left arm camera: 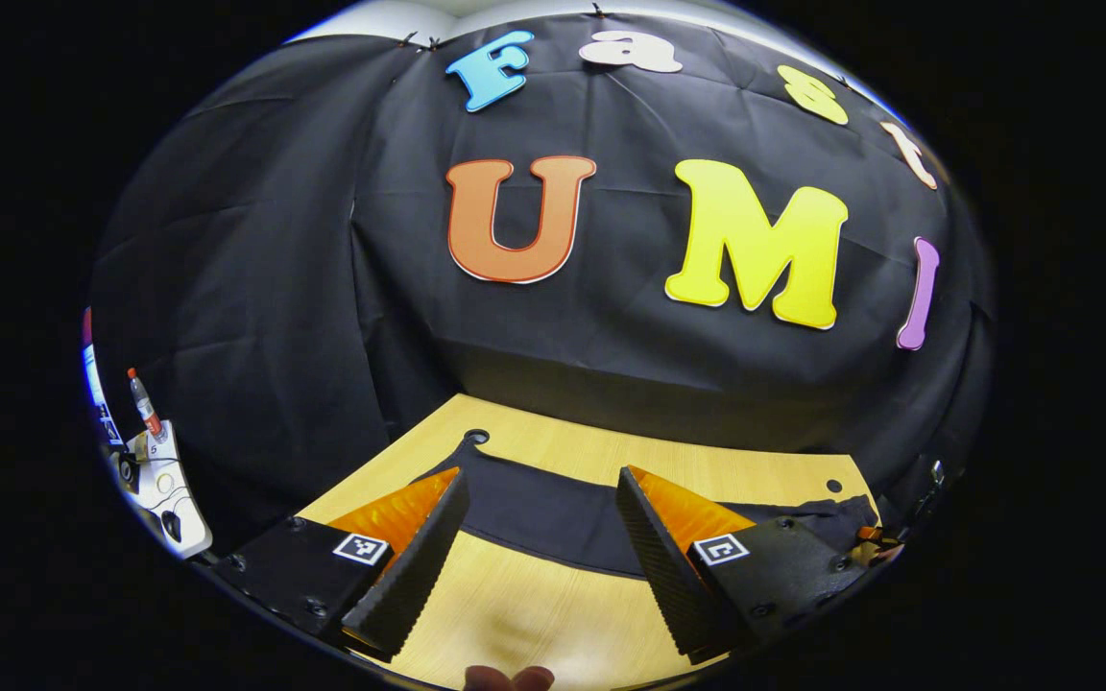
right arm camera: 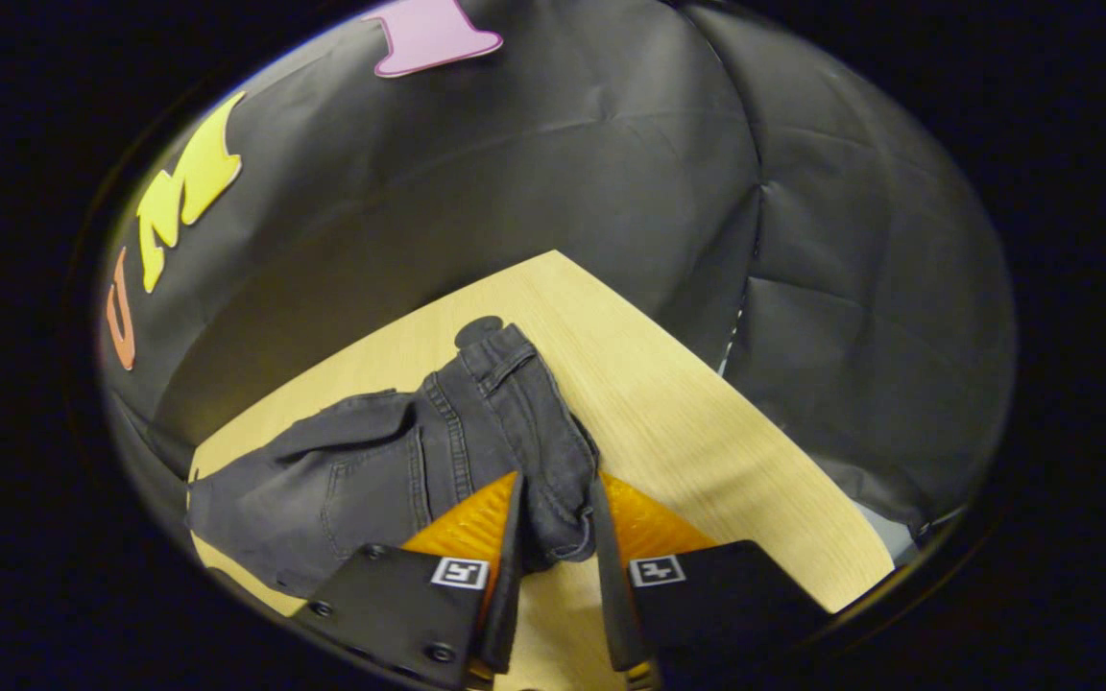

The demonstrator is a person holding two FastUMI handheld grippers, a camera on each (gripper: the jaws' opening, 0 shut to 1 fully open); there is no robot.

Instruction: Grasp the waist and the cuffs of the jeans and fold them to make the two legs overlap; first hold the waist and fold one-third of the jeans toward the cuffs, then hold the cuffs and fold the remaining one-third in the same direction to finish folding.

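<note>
Jeans waist between right jaws.

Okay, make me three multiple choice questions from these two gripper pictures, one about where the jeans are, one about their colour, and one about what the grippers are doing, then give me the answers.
1. Where do the jeans lie?
A. on the wooden table
B. on a chair
C. hung on the booth wall

2. What colour are the jeans?
A. light blue
B. dark grey
C. white

3. What is the state of the two grippers?
A. both open and away from the cloth
B. left gripper shut on the jeans, right open
C. right gripper closed around a bunched part of the jeans, left open

Answers: 1 A, the denim is spread on the light wood top. 2 B, the fabric is dark grey in the right gripper view. 3 C, the right fingers flank gathered denim, while the left fingers stand wide apart above the table.
</note>
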